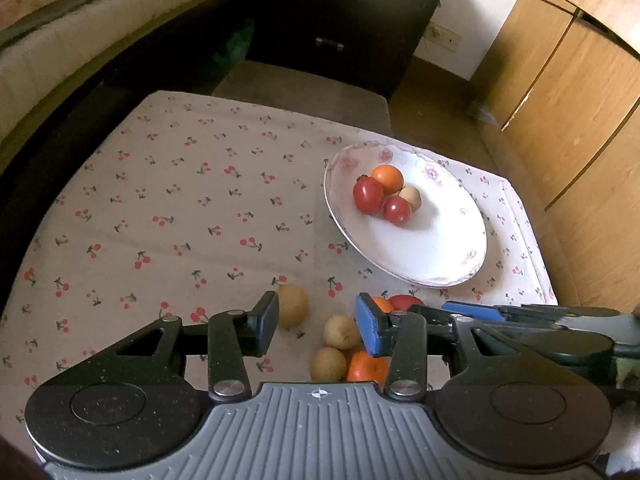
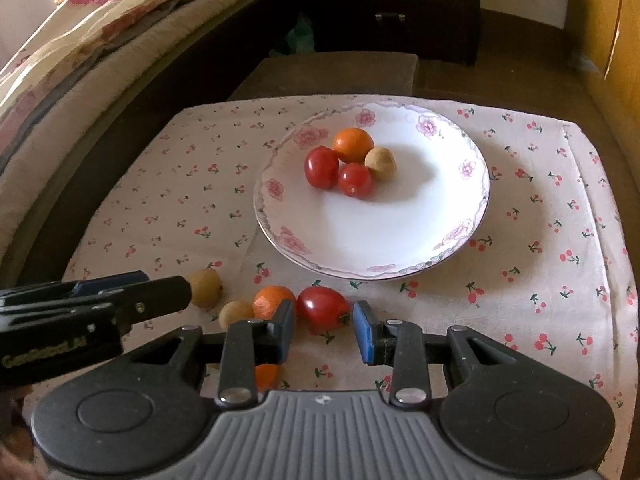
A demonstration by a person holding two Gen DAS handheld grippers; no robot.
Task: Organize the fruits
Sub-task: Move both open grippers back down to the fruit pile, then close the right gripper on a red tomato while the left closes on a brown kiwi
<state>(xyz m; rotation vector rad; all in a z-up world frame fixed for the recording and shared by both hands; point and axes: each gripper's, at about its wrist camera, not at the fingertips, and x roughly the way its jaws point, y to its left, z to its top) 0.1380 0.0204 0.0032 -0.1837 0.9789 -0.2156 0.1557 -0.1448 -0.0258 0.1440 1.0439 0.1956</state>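
A white flowered plate (image 2: 420,236) (image 1: 432,256) on the cherry-print cloth holds two red tomatoes (image 2: 321,167), an orange (image 2: 353,144) and a brown longan (image 2: 381,163). Loose fruit lies near the front: a red tomato (image 2: 322,307), oranges (image 2: 272,300) (image 1: 367,367) and several longans (image 1: 293,305) (image 2: 205,287). My right gripper (image 2: 324,330) is open, its jaws either side of the loose tomato, not touching it. My left gripper (image 1: 316,326) is open over the longans (image 1: 340,332), empty. Each gripper shows in the other's view.
The cloth (image 1: 180,200) covers a small table with a padded stool (image 2: 332,74) behind it. A bed (image 2: 80,60) lies to the left, a dark drawer cabinet (image 1: 344,20) at the back, wooden cupboards (image 1: 568,112) to the right.
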